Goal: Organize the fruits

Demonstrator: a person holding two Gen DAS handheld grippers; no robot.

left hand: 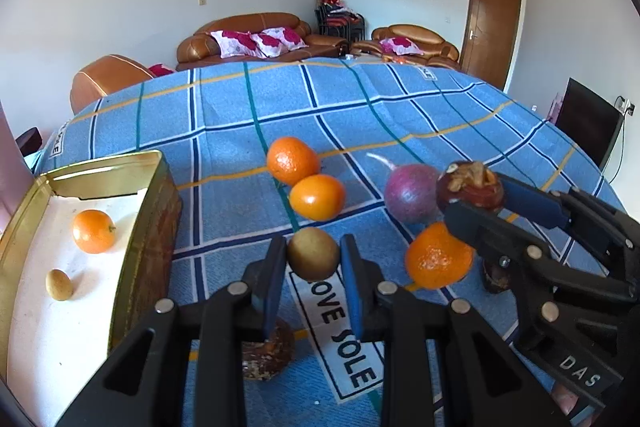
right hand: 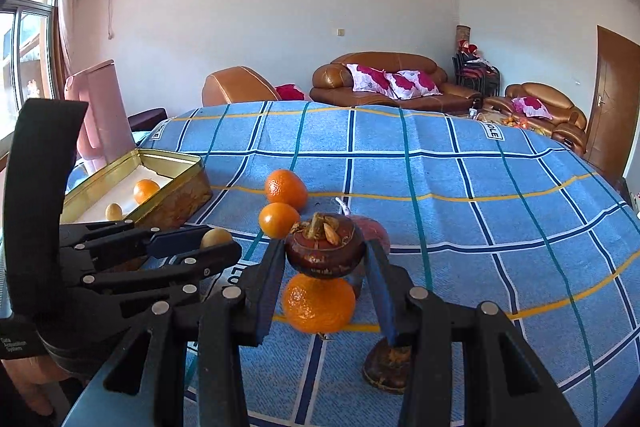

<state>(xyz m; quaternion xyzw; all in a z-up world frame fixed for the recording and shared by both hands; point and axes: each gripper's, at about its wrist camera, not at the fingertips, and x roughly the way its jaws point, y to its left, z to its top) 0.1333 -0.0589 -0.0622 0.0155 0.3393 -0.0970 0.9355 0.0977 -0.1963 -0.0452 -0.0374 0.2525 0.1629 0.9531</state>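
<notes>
From the left wrist camera we saw our left gripper (left hand: 313, 259) clamped on a small round yellow-brown fruit (left hand: 313, 253), lifted above the blue checked cloth (left hand: 420, 107). Beside it to the left stood a gold tin (left hand: 152, 227) holding an orange (left hand: 94, 231). From the right wrist camera our right gripper (right hand: 325, 255) gripped a dark brown mangosteen (right hand: 324, 247), raised above an orange (right hand: 319, 303) lying on the cloth, with two more oranges (right hand: 286, 189) behind.

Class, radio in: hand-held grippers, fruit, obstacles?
Left hand-held gripper shut on yellow-green fruit. Right hand-held gripper shut on brown fruit. Tin open, unobstructed.
</notes>
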